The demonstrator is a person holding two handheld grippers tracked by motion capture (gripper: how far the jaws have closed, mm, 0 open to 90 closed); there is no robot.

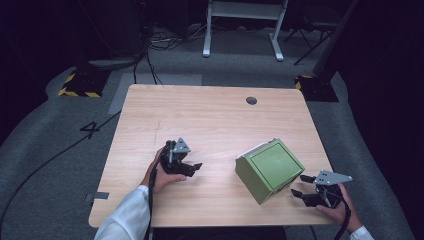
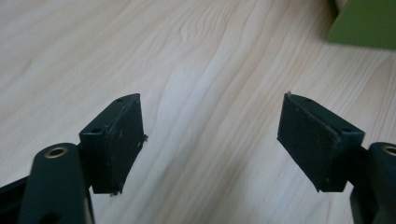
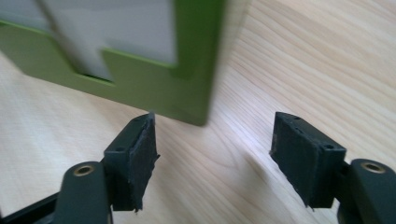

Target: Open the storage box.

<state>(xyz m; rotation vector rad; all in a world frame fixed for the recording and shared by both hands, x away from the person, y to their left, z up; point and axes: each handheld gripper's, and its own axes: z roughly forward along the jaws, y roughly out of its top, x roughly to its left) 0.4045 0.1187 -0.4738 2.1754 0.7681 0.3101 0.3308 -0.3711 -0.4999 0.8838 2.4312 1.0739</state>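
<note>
The bench (image 1: 210, 120) fills the centre of the high view, a pale wood-grain top with a small round dark hole (image 1: 251, 100) near its upper right corner. It stands on grey carpet, with cables and a white frame in the dark upper part of the frame.

The green box (image 1: 269, 170) sits on the bench at lower right of centre in the high view, turned at an angle to the bench edges, with a paler strip along its upper left edge. In the right gripper view its green side (image 3: 140, 79) fills the upper left, with a grey-white panel set into it; the picture is blurred there. In the left gripper view one green corner (image 2: 366, 23) shows at the upper right.

The left gripper (image 1: 192, 167) lies at lower left of centre in the high view, held in a hand with a white sleeve, well apart from the box. Its jaws stand wide over bare wood, holding nothing (image 2: 210, 140).

The right gripper (image 1: 298, 186) is at the lower right of the high view, just beside the box's near right corner, jaws pointing toward it. Its jaws stand wide and hold nothing (image 3: 212, 158); the left jaw tip is close below the box's bottom edge, and contact cannot be told.
</note>
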